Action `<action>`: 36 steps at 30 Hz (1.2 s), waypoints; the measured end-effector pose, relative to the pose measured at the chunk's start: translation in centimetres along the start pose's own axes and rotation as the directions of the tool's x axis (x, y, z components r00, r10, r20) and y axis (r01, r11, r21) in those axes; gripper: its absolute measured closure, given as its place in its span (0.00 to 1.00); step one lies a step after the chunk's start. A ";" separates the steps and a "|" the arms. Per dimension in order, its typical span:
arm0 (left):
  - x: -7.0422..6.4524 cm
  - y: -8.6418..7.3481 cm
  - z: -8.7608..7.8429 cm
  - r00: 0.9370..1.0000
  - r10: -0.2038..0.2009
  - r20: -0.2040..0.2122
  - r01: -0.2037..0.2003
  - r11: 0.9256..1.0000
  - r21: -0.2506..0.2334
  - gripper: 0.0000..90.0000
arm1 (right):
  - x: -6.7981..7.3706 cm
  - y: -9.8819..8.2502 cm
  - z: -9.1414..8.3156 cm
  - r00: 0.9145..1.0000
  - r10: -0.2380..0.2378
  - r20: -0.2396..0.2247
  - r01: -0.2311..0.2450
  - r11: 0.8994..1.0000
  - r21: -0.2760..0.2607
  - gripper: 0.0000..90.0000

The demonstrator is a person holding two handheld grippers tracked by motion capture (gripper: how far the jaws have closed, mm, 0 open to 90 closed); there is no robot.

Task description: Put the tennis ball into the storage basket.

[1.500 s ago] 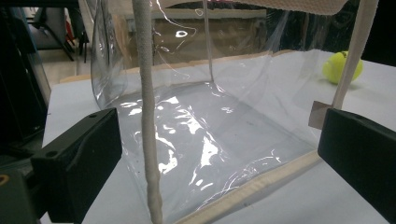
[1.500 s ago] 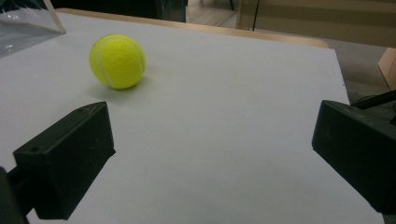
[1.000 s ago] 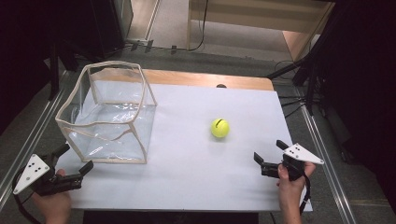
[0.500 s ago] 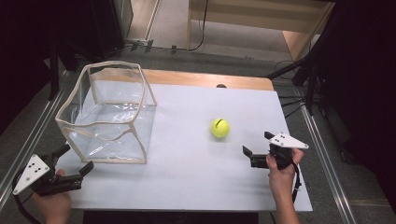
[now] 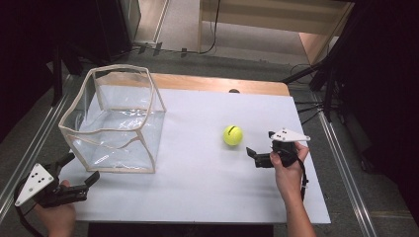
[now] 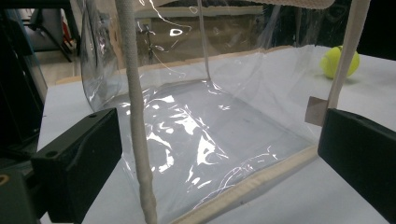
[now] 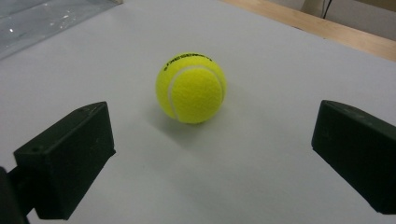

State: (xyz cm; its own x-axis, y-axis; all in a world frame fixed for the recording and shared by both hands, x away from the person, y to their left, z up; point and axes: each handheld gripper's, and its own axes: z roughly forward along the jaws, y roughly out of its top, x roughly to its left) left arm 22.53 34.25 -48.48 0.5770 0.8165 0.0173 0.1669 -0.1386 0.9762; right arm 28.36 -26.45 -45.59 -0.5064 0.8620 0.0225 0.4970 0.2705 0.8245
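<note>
Yellow felt tennis ball (image 5: 232,135) sits at 10 o'clock, near right gripper (image 5: 254,155), jaws wide, empty. Right gripper view shows ball's black print; left gripper (image 5: 79,169) wide too.

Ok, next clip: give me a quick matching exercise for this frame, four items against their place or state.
Items:
1. tennis ball
2. clear bag
3. left gripper
4. right gripper

Descriptions:
A. open, at the table's near left corner, facing the bag
B. stands open-topped on the left side of the table
C. open, aimed at the ball, not touching it
D. lies free on the white surface, right of centre

Pairs: 1-D, 2-B, 3-A, 4-C
</note>
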 end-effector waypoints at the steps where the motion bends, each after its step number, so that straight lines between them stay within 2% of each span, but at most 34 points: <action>1: 0.0 0.0 0.0 1.000 0.000 0.000 0.000 1.000 0.000 0.00 | 0.0 0.0 0.0 1.000 0.000 0.000 0.000 1.000 0.000 0.00; 10: -0.1 0.0 0.1 1.000 0.001 0.001 -0.001 1.000 0.001 0.00 | 0.5 1.8 2.1 1.000 -0.013 -0.022 0.014 0.999 0.048 0.00; 22: -0.1 0.0 0.1 1.000 0.007 0.005 -0.007 1.000 0.002 0.00 | 0.4 2.9 3.9 0.998 -0.027 -0.053 0.032 0.994 0.108 0.00; 31: -0.1 0.0 0.1 1.000 0.010 0.005 -0.010 1.000 0.007 0.00 | 0.4 3.5 5.2 0.997 -0.022 -0.071 0.034 0.985 0.171 0.00; 36: -0.1 0.0 0.2 1.000 0.014 0.005 -0.014 1.000 0.010 0.00 | 0.5 3.8 6.0 0.994 -0.021 -0.103 0.041 0.979 0.200 0.00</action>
State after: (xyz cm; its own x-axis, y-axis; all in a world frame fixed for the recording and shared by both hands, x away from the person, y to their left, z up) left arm 22.60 34.06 -48.49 0.5830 0.8119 0.0299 0.1669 -0.1556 0.9736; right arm 34.24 -22.43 -45.87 -0.5865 0.8075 0.0635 0.6066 0.3860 0.6950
